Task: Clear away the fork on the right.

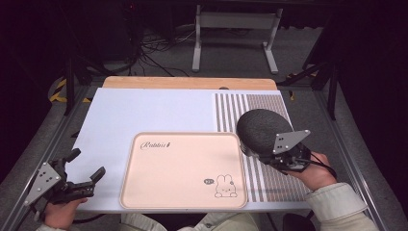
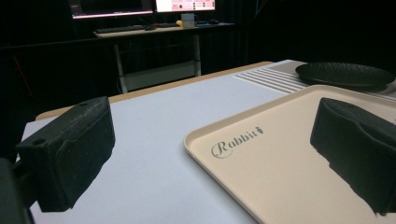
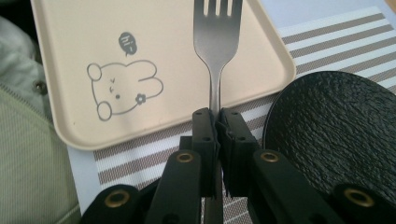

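Observation:
A silver fork [image 3: 215, 42] sticks out of my right gripper [image 3: 215, 114], which is shut on its handle. The tines hang over the right edge of the beige rabbit tray [image 3: 154, 28]. In the high view my right gripper [image 1: 252, 153] points left at the tray [image 1: 183, 168], just in front of the black textured plate [image 1: 262, 127]. That plate [image 3: 336, 135] lies to the right of the jaws in the right gripper view. My left gripper [image 1: 87, 163] rests at the table's near left corner, open and with nothing between its jaws. Past the left gripper [image 2: 215, 158] lie the tray [image 2: 280, 140] and the plate [image 2: 345, 73].
A pale mat [image 1: 144, 110] covers the table, with a striped placemat [image 1: 269, 183] under the plate at the right. The wooden table edge [image 1: 187, 83] runs along the back. Beyond it are a metal stand [image 1: 235, 38] and cables on the floor.

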`<state>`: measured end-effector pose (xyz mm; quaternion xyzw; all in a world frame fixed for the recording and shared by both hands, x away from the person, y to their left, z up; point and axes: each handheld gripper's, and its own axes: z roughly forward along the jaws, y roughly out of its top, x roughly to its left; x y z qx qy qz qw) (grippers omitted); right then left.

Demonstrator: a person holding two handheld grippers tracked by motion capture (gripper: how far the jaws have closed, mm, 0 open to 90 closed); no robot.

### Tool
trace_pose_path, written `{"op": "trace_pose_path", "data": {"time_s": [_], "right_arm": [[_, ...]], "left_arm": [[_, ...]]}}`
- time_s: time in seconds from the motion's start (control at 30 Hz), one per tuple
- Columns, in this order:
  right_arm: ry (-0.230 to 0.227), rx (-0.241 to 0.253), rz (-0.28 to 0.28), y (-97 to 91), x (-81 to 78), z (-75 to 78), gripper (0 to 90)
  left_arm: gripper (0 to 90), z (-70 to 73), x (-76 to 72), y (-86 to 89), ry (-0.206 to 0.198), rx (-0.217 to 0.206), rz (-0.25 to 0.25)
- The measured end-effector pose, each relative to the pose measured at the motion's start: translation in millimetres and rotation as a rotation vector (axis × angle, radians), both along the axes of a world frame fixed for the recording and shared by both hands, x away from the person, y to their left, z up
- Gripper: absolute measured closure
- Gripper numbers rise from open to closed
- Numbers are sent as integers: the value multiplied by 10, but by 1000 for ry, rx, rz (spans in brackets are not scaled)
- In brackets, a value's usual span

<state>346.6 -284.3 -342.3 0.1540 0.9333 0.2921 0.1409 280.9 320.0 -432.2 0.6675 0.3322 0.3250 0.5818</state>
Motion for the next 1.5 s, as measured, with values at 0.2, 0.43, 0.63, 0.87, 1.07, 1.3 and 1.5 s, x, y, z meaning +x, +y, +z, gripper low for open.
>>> {"op": "trace_pose_path", "data": {"time_s": [0.2, 0.43, 0.63, 0.87, 1.07, 1.3, 1.5], "right_arm": [[-32, 31, -34, 163, -23, 48, 856], [-27, 25, -36, 443, -25, 25, 856], [-12, 32, -70, 589, 2, -17, 856], [23, 28, -122, 761, 33, -119, 856], [67, 33, -163, 855, 66, -186, 855], [114, 36, -191, 971, 79, -234, 856], [165, 28, -208, 1085, 52, -277, 855]], "left_arm": [[7, 1, -2, -1, 0, 0, -1], [8, 4, -5, 2, -1, 0, -4], [8, 5, -8, 1, -3, -3, -5], [8, 6, -9, -1, -6, -5, -6], [10, 7, -8, 0, -3, 0, -10], [10, 6, -9, 2, -3, -5, -11], [10, 9, -10, 0, -3, -2, -14]]}}
